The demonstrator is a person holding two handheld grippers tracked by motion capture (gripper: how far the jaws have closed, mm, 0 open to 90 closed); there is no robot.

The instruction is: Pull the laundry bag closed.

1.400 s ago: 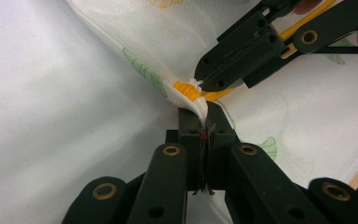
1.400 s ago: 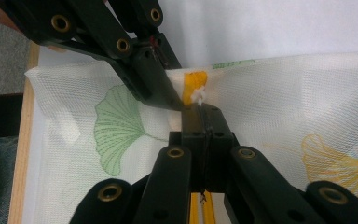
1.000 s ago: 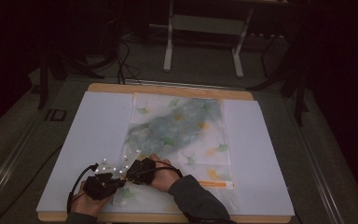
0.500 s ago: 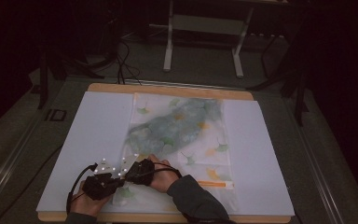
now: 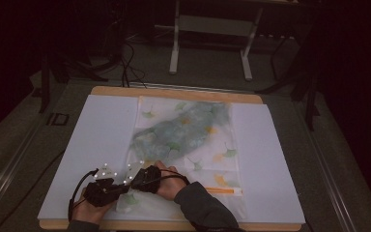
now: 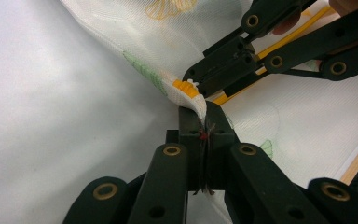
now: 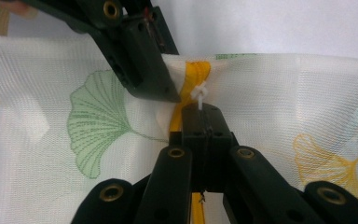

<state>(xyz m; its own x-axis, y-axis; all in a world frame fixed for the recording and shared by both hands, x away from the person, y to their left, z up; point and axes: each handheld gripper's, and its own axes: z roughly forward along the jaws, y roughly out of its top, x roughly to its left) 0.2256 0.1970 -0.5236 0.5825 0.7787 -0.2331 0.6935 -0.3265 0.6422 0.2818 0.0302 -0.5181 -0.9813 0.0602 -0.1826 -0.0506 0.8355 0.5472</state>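
Note:
A white mesh bag (image 5: 207,159) printed with green and yellow ginkgo leaves lies flat on the white sheet, with a blue-green cloth (image 5: 186,126) inside it. At its near left corner both grippers meet. My left gripper (image 6: 204,116) is shut on the bag's corner fabric (image 6: 186,100), beside the yellow zipper's end. My right gripper (image 7: 205,112) is shut on the white zipper pull (image 7: 198,93) of the yellow zipper (image 7: 196,70). From above, the left gripper (image 5: 118,187) and right gripper (image 5: 135,181) nearly touch.
A white sheet (image 5: 101,130) covers the wooden table (image 5: 174,92). The zipper's orange strip (image 5: 224,190) runs along the bag's near edge to the right. A metal stand (image 5: 212,38) and cables (image 5: 125,58) are on the dark floor beyond the table.

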